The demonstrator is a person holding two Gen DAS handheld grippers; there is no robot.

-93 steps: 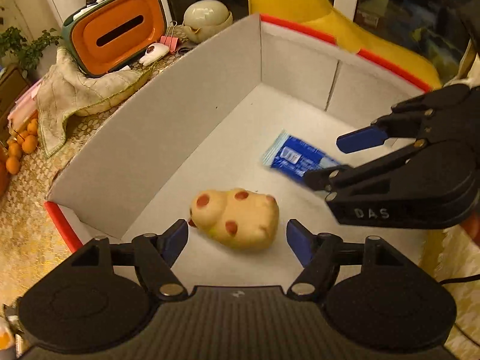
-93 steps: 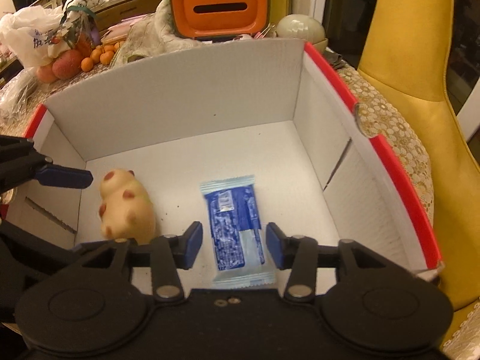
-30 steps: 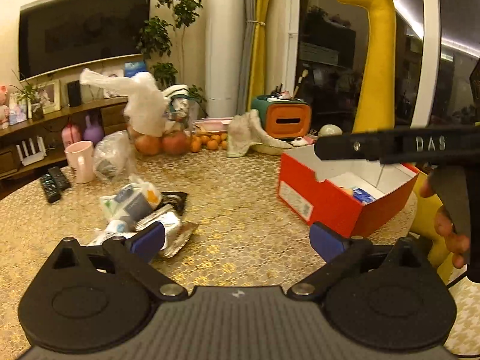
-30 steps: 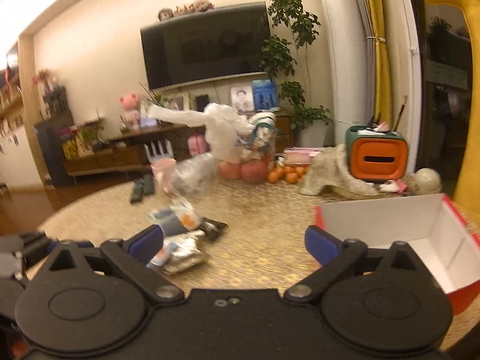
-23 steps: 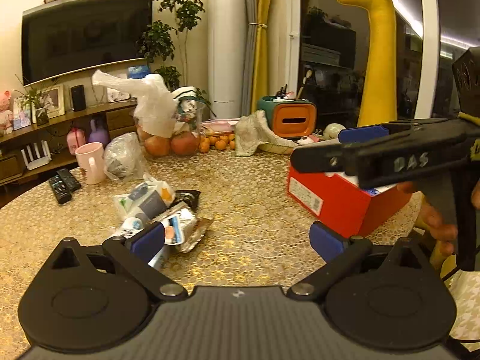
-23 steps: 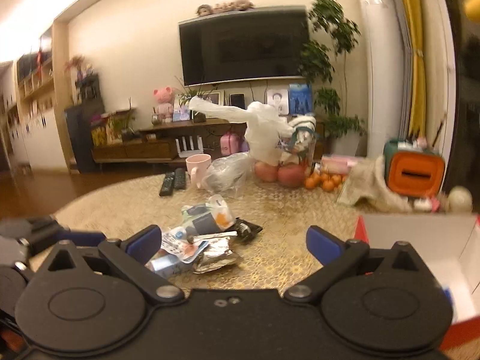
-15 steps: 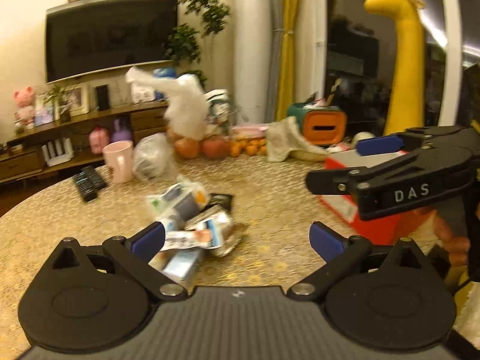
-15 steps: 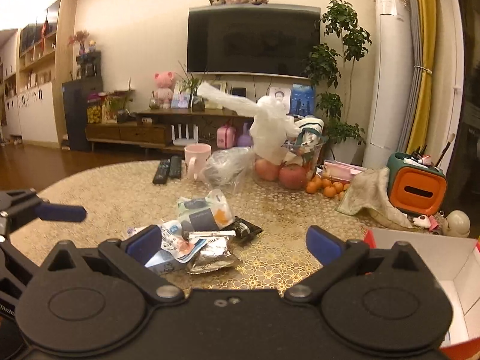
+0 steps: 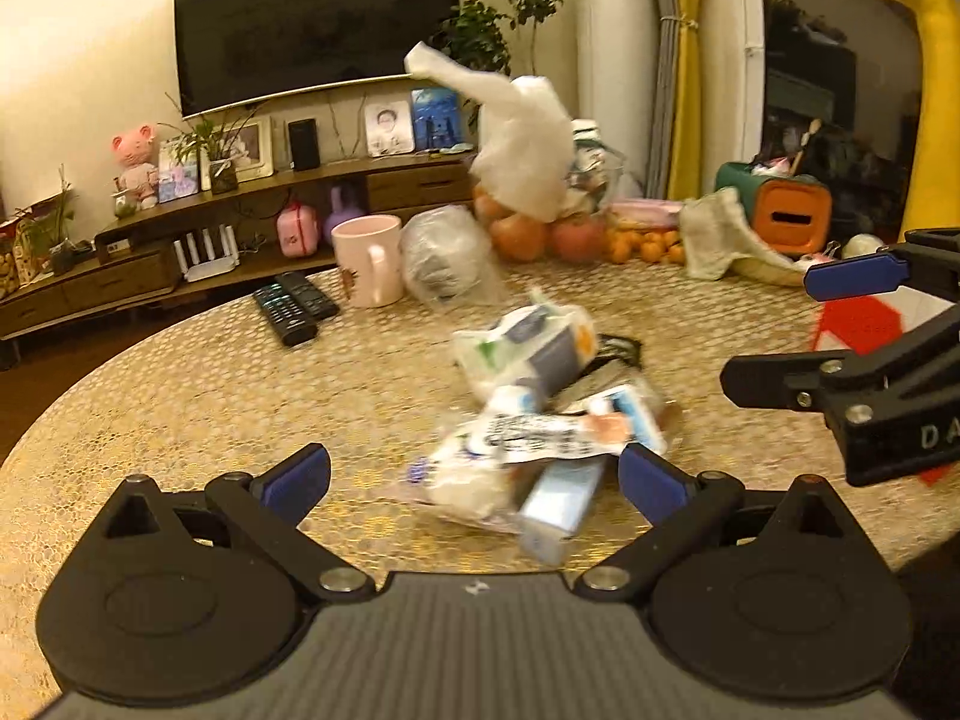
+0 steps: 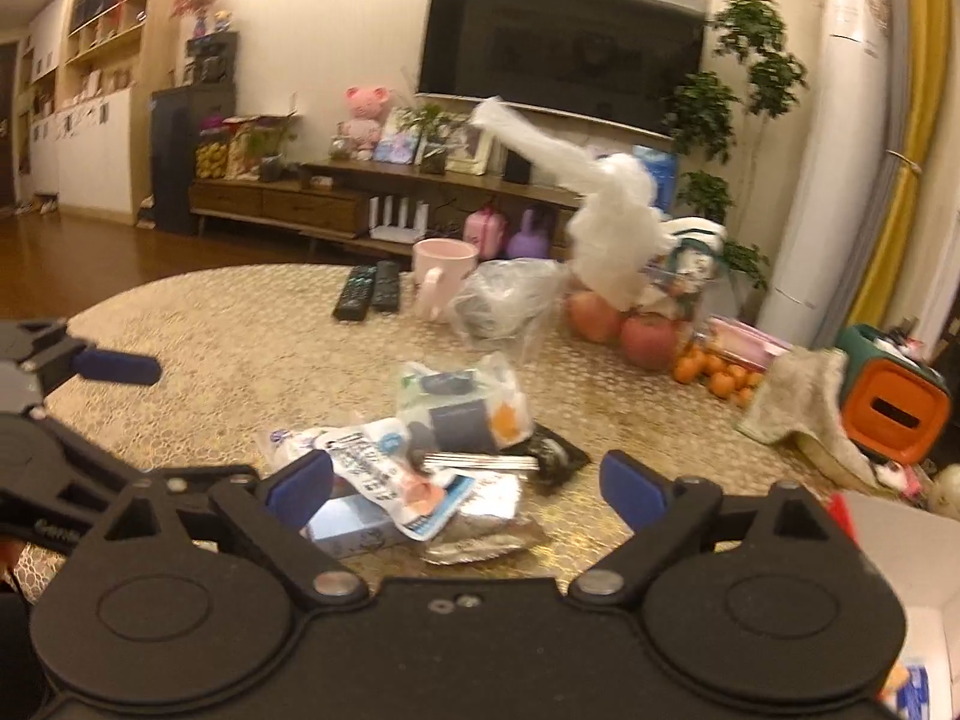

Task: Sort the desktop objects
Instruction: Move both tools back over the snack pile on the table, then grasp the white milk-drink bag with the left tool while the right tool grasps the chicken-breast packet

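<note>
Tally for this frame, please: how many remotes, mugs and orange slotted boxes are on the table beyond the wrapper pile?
Remotes: 2
Mug: 1
Orange slotted box: 1
Total: 4

Both wrist views over table [image 9: 180,396] (shared packet pile [image 10: 420,468])

The heap of packets [image 10: 420,468] lies mid-tabletop [image 10: 240,348], right in front of you. Behind it stands the mug [image 10: 441,276], with two remotes [image 10: 369,288] to its left and the fruit [image 10: 624,324] to its right. The box [image 10: 888,540] sits at the tabletop's right edge.
</note>
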